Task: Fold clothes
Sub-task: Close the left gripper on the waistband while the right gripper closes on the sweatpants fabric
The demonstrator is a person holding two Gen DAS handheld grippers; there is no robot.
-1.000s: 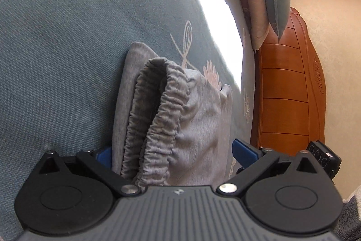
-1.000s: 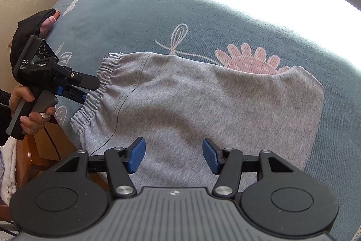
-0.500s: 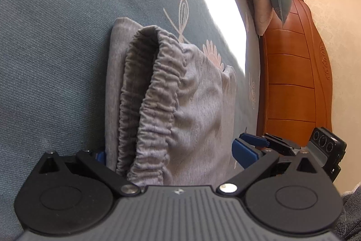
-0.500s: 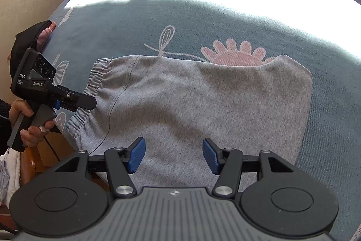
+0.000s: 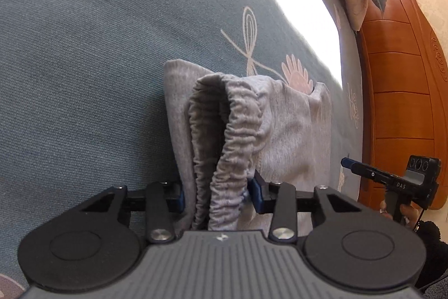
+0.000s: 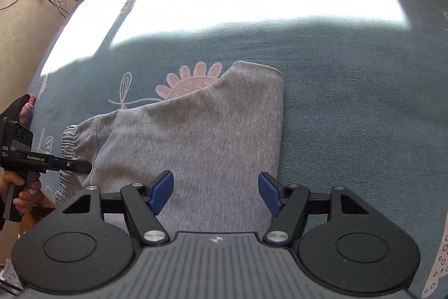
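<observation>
Now my left gripper (image 5: 215, 194) has squeezed onto the stretchy band (image 5: 235, 147) of the gray shorts (image 6: 201, 142) on the bed (image 6: 350, 91), my right gripper (image 6: 214, 194) waits wide, so I should lift slowly and evenly

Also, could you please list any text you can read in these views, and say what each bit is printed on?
"DAS": body of the right gripper, left wrist view.
"DAS": body of the left gripper, right wrist view.
"GenRobot.AI": the left gripper's side bar.
Small print under that "DAS": unreadable.
</observation>
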